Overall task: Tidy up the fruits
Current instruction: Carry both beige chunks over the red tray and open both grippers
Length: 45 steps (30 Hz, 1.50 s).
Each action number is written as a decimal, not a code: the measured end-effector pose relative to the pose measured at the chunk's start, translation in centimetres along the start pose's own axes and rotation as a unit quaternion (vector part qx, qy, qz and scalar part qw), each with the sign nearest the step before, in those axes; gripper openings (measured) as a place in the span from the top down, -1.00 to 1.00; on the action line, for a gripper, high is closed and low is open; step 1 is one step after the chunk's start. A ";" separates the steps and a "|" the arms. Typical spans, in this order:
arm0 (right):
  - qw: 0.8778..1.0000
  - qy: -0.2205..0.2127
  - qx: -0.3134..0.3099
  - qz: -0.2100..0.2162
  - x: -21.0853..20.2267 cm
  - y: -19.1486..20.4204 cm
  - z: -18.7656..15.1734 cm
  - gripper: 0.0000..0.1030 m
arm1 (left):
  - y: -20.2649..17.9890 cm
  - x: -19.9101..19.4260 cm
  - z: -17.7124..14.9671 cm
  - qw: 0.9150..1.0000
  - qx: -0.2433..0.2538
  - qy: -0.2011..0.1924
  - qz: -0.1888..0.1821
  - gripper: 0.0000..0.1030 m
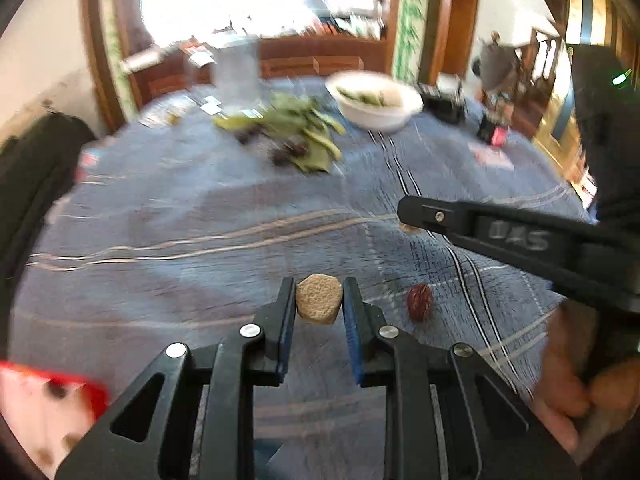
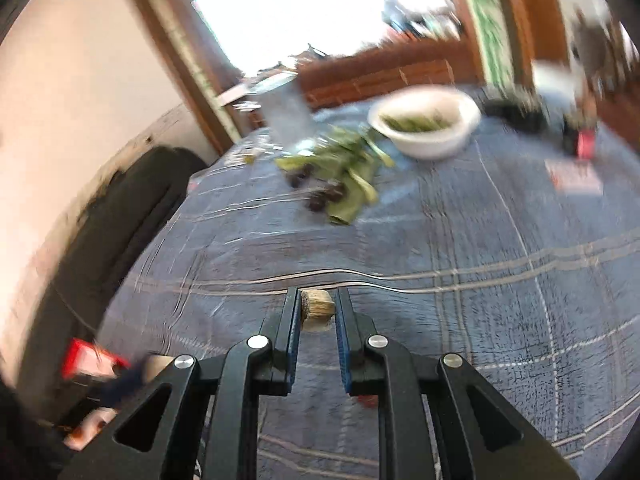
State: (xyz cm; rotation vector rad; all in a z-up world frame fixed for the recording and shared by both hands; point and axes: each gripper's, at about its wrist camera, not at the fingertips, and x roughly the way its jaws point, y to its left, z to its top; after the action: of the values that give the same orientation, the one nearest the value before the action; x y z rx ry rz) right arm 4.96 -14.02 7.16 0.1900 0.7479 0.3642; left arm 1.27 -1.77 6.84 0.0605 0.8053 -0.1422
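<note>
1. Left tongs (image 1: 319, 300) pinch a tan, rough-skinned faceted fruit (image 1: 319, 299), low centre of frame.
2. Right tongs (image 2: 317, 310) grip a pale, fibrous brown-capped piece (image 2: 317, 308).
3. A wrinkled red date (image 1: 419, 302) lies just right on the blue checked bench cloth (image 1: 200, 220).
4. Carry both level toward the white bowl (image 2: 426, 120), upper right; keeping the squeeze steady looks wise.

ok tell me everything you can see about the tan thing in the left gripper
The tan piece is a small, flat-faced chunk with a roughly hexagonal outline and a grainy, sandy surface, a little paler along its lower edge. It looks dry and hard; what it is I cannot tell. It sits between the fingertips of the left gripper, whose blue pads press on its two sides, held clear above the blue checked cloth. Nothing else touches it. A dark red wrinkled fruit lies on the cloth to its right.
</note>
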 end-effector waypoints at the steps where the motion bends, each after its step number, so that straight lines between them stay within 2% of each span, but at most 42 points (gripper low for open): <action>1: 1.000 -0.008 -0.024 -0.010 -0.5 1.3 -0.4 0.71 | 0.4 -1.4 -0.4 1.000 -0.001 -0.011 0.006 0.52; 4: 0.990 -0.038 -0.130 -0.037 -2.7 7.1 -2.6 0.71 | 2.9 -6.8 -2.3 0.998 -0.018 -0.039 0.042 0.52; 6: 0.979 -0.045 -0.191 -0.046 -3.5 10.6 -4.4 0.71 | 5.1 -10.0 -3.9 0.996 -0.035 -0.061 0.055 0.52; 8: 0.974 -0.043 -0.221 -0.035 -4.3 13.5 -6.2 0.71 | 7.3 -13.0 -5.7 0.991 -0.048 -0.078 0.097 0.52; 13: 0.962 -0.026 -0.272 -0.023 -5.2 18.9 -10.0 0.71 | 12.5 -16.6 -9.6 0.982 -0.091 -0.082 0.145 0.51; 19: 0.945 -0.023 -0.325 -0.029 -6.6 22.6 -12.1 0.71 | 16.4 -16.9 -13.1 0.976 -0.132 -0.069 0.161 0.51; 30: 0.935 -0.019 -0.351 -0.046 -5.6 25.9 -13.5 0.71 | 19.7 -17.0 -16.0 0.972 -0.164 -0.061 0.156 0.51; 45: 0.936 0.008 -0.348 -0.049 -3.8 26.7 -14.1 0.71 | 21.1 -16.5 -17.2 0.972 -0.169 -0.053 0.154 0.51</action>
State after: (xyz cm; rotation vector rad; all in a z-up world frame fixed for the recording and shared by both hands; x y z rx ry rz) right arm -14.17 9.64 7.28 -0.5192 0.6015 0.5142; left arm -19.12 22.67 6.84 -0.1430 0.6957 0.2853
